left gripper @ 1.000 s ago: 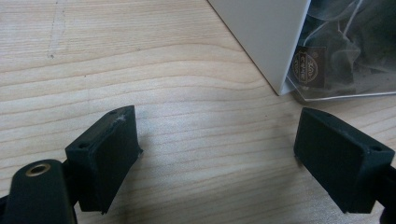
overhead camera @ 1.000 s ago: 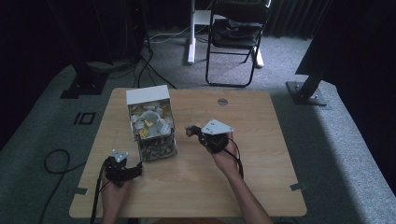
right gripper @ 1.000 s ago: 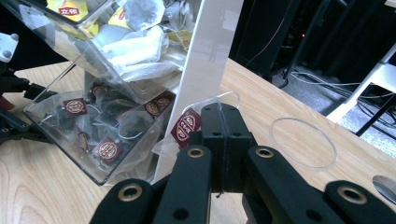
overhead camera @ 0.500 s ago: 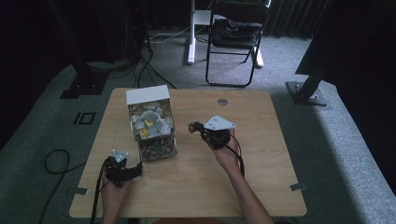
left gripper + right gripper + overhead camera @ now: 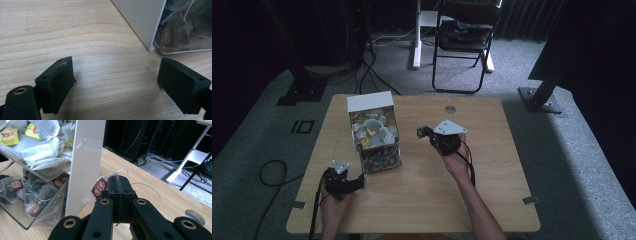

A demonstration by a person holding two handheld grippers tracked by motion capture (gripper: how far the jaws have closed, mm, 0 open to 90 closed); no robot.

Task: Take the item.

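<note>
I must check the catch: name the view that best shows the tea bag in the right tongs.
Right gripper view: the tea bag, with its maroon tag, is pinched between the shut jaws. In the high view it is too small to make out at the right tongs.

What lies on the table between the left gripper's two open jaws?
Nothing: in the left gripper view only bare wooden table shows between the left gripper jaws; the white tea bag box stands beyond them.

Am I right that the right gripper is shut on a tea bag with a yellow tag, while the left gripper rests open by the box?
Not quite: the tea bag's tag is dark red, not yellow, as the right gripper view shows. The right gripper is shut on the tea bag, and the left gripper does sit open beside the box.
</note>
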